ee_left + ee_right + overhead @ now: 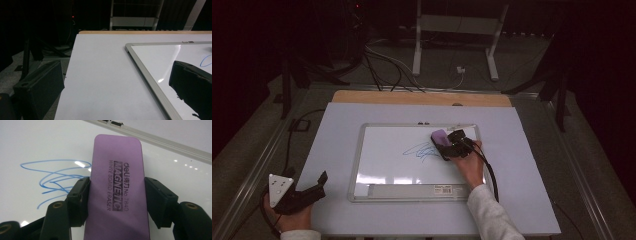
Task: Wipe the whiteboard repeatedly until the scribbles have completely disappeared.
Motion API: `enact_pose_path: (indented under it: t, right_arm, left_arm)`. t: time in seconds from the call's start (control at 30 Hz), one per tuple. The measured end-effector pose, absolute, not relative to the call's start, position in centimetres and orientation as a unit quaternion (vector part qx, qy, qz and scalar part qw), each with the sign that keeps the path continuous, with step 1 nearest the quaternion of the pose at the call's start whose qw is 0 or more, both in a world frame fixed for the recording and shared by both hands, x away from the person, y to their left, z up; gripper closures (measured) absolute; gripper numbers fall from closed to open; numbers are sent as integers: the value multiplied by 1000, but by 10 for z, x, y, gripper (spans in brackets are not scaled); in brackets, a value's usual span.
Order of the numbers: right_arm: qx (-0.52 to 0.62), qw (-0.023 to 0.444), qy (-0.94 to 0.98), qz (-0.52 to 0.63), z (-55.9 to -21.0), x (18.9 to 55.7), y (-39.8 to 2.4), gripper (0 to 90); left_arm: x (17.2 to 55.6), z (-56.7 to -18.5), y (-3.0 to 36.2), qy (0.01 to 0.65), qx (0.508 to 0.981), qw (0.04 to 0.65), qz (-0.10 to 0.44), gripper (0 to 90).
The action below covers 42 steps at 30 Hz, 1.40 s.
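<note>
Right gripper [116, 202] clamps purple magnetic whiteboard eraser [117, 187] just beside blue scribble [57, 178], positioned for wiping; left gripper [314, 187], well clear of the scribble, stands open.

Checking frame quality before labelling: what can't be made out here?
- Eraser underside: hidden by its own body, right gripper view; contact with whiteboard unclear.
- Blue scribble: right part hidden behind eraser.
- Label at whiteboard's bottom frame: too small, high view.
- Left hand-held gripper: dark, jaw gap unclear in high view.

Pretty dim on my end: the room behind the pale lavender table top [337, 150] is nearly black. Overhead light glares off the glossy silver-framed whiteboard [387, 145], and my left gripper view looks slightly soft, I think.
</note>
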State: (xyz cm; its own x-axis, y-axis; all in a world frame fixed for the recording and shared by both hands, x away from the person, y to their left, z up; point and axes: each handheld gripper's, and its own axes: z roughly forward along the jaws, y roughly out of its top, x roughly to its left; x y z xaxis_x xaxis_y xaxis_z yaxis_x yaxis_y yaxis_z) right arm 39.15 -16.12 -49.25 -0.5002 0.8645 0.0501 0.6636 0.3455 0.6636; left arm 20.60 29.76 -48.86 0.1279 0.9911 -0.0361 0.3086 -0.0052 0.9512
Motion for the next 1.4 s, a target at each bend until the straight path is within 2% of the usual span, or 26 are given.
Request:
enact_pose_path:
  t: [0.2,0.33,0.57,0.67,0.8,1.2,1.4]
  right_arm:
    - [470,170,811,305,-498,391,-157,403]
    - [479,160,806,308,-499,393,-157,395]
    - [500,142,785,336,-499,397,-162,295]
    - [504,140,783,336,-499,400,-162,317]
    - [502,137,785,335,-502,401,-162,402]
    - [508,171,782,317,-502,402,-151,411]
    - [485,162,797,322,-502,394,-139,412]
  left_arm:
    - [206,-489,298,541,600,452,378,6]
    - [206,-488,298,541,599,453,379,5]
    - [206,-489,297,542,601,451,377,6]
    - [206,-489,297,542,601,451,377,6]
    - [206,-489,297,542,601,451,377,6]
    - [207,-489,297,542,601,450,377,6]
    - [206,-489,296,542,601,450,378,6]
